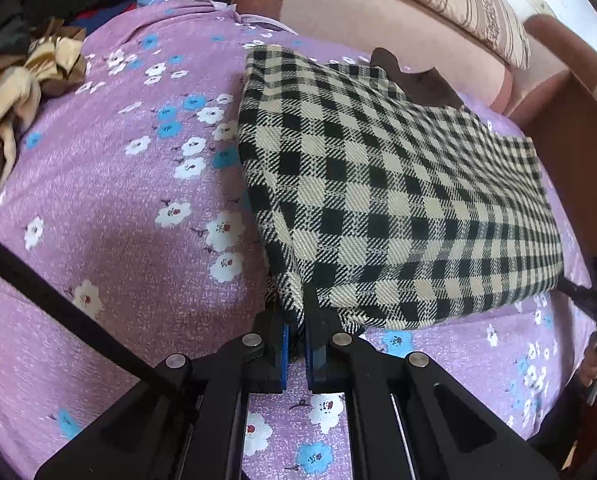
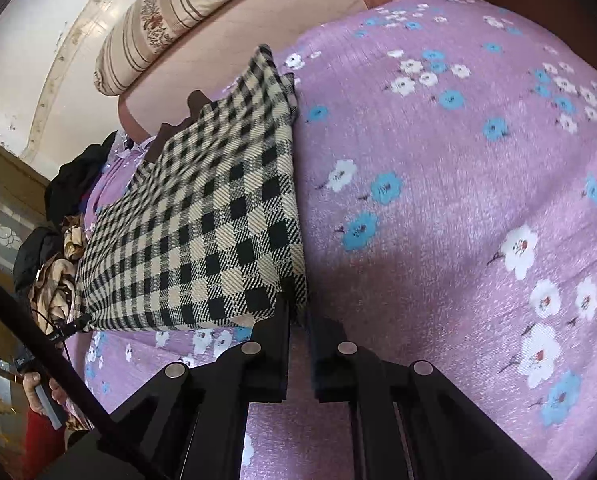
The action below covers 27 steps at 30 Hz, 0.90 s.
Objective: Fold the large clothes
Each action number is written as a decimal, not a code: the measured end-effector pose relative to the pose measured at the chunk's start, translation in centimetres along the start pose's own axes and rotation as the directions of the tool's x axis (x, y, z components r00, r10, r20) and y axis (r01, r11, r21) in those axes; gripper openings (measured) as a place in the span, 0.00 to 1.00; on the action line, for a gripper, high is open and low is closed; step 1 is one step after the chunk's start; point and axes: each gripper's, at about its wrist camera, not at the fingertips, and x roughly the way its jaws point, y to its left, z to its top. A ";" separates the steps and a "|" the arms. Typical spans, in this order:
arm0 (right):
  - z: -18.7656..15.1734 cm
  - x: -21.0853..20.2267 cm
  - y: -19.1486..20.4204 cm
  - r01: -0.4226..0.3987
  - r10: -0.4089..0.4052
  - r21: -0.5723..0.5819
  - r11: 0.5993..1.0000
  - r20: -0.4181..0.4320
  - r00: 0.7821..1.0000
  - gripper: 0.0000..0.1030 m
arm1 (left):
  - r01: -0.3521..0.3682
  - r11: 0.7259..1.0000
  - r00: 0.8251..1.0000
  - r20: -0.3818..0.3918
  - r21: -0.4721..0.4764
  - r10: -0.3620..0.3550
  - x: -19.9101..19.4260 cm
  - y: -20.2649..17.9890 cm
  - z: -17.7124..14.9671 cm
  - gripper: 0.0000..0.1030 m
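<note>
A black-and-cream checked garment [image 1: 382, 184] lies folded into a thick rectangle on the purple flowered bed sheet [image 1: 118, 200]. A dark brown lining [image 1: 418, 84] sticks out at its far edge. My left gripper [image 1: 297, 320] is shut on the garment's near left corner. In the right wrist view the same garment [image 2: 202, 216] lies left of centre, and my right gripper [image 2: 298, 312] is shut on its near right corner. The right gripper also shows at the right edge of the left wrist view [image 1: 594, 300].
A heap of dark and gold-brown clothes [image 1: 22, 72] lies at the far left of the bed. A pink padded headboard [image 1: 378, 12] with a striped bolster [image 1: 474, 4] runs along the far side. The sheet [image 2: 458, 200] stretches right of the garment.
</note>
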 end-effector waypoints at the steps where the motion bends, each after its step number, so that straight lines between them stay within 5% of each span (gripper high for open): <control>1: 0.0 0.0 -0.1 -0.003 0.002 0.005 1.000 0.003 1.000 0.08 | 0.005 1.000 1.000 0.003 -0.009 -0.005 -0.2 0.2 0.1 0.05; 9: -0.4 -2.3 -1.1 0.090 -0.093 0.043 0.995 0.053 0.994 0.11 | -0.058 0.993 0.997 0.052 -0.107 0.064 -3.4 3.0 -0.4 0.15; 11: -0.5 -3.7 -1.9 0.111 -0.116 0.067 0.992 0.078 0.990 0.11 | -0.124 0.980 0.987 0.084 -0.158 0.139 -5.3 4.4 -0.7 0.15; 16: 0.2 -7.6 -0.6 0.103 -0.114 0.069 0.992 0.173 0.978 0.12 | -0.085 0.973 0.983 0.141 -0.215 0.117 -8.3 4.4 -0.7 0.17; 19: 1.3 -7.4 2.9 0.037 -0.040 0.019 0.999 0.187 0.982 0.12 | -0.056 0.980 0.982 0.166 -0.190 0.089 -8.3 2.5 0.0 0.32; 23: 2.2 -4.6 8.6 -0.127 0.135 -0.063 0.990 0.150 0.979 0.13 | 0.020 0.993 0.980 0.197 -0.116 0.003 -5.9 -1.8 2.1 0.32; 27: 2.7 1.5 14.9 -0.298 0.303 -0.105 0.949 0.044 0.952 0.13 | 0.095 0.993 0.978 0.194 -0.073 -0.079 -2.3 -5.7 4.0 0.32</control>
